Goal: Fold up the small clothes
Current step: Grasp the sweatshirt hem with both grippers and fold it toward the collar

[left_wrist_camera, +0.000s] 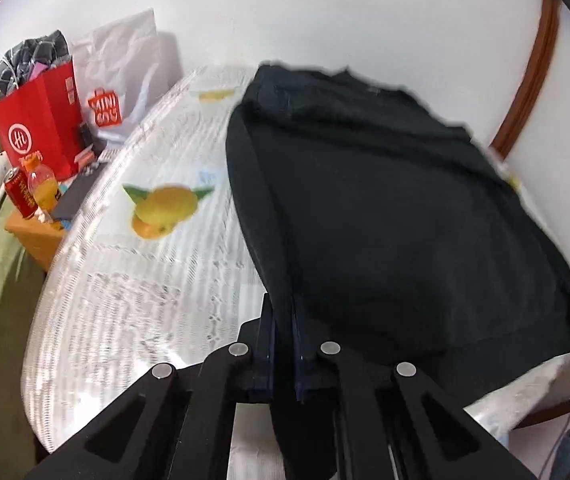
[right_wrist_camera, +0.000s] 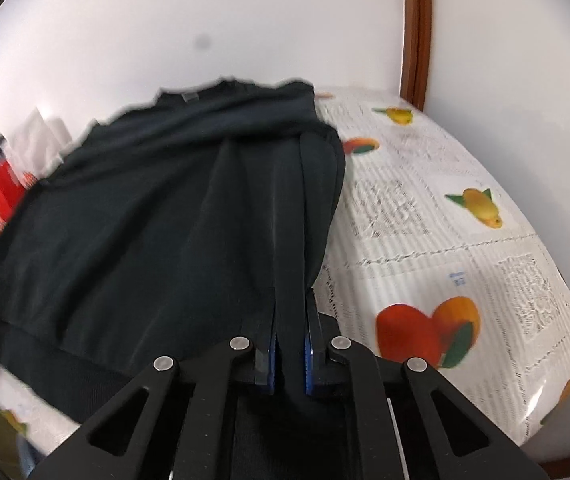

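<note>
Black garment (left_wrist_camera: 385,208) spreads ahead over the table (left_wrist_camera: 133,280), its near edge clamped in both left gripper (left_wrist_camera: 284,344) and right gripper (right_wrist_camera: 289,344); edges blur.

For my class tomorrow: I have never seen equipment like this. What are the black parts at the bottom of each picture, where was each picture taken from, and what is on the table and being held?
No robot is here: a person holds a hand-held two-finger gripping tool in each hand. Each picture comes from a wide-angle camera mounted on one tool, looking forward along its fingers, which is why the edges curve.

In the left wrist view, the left tool is shut on the near left edge of a dark garment. In the right wrist view, the right tool is shut on its near right edge.

The garment lies on a table covered by a fruit-print tablecloth. Beyond the table, at left, stand a red paper bag, a white bag, a red can and an orange drink bottle.
</note>
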The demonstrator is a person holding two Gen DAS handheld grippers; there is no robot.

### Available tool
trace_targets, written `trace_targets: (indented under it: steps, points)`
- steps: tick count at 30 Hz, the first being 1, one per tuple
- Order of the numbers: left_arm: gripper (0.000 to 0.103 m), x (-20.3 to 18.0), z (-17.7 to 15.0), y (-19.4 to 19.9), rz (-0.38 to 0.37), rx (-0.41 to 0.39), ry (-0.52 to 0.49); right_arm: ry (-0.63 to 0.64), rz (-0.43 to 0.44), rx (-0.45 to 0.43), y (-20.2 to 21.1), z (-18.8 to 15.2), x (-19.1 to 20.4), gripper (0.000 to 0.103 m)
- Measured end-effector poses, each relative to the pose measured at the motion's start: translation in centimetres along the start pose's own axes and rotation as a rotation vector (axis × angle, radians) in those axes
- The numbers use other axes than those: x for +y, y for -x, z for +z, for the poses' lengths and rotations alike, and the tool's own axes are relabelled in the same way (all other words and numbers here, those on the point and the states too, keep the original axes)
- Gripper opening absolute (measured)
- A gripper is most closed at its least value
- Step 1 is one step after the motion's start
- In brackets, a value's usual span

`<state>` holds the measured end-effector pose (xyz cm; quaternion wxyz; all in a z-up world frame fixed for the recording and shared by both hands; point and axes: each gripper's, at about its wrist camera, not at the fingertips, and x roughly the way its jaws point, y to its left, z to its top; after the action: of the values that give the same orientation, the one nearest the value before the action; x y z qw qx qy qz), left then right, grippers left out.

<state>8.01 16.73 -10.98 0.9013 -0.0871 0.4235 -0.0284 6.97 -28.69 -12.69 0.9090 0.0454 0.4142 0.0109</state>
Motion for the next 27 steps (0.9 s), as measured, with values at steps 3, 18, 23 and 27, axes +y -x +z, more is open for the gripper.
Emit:
trace_targets:
  steps: [3,18,23,27]
  points:
    - [0.006,0.7,-0.1,3.6,-0.087,-0.074,0.011,-0.001,0.065,-0.065,3.2,0.1,-0.6,0.009]
    - [0.006,-0.6,4.6,7.1,-0.079,-0.282,-0.014,-0.012,0.115,-0.290,8.2,4.9,-1.6,0.009]
    - [0.006,-2.3,8.6,4.7,0.006,-0.312,-0.034,-0.019,0.089,-0.290,5.1,9.5,-0.9,0.009]
    - [0.007,-2.8,12.3,1.7,0.037,-0.309,-0.026,-0.057,0.091,-0.283,1.7,13.4,-1.0,0.009]
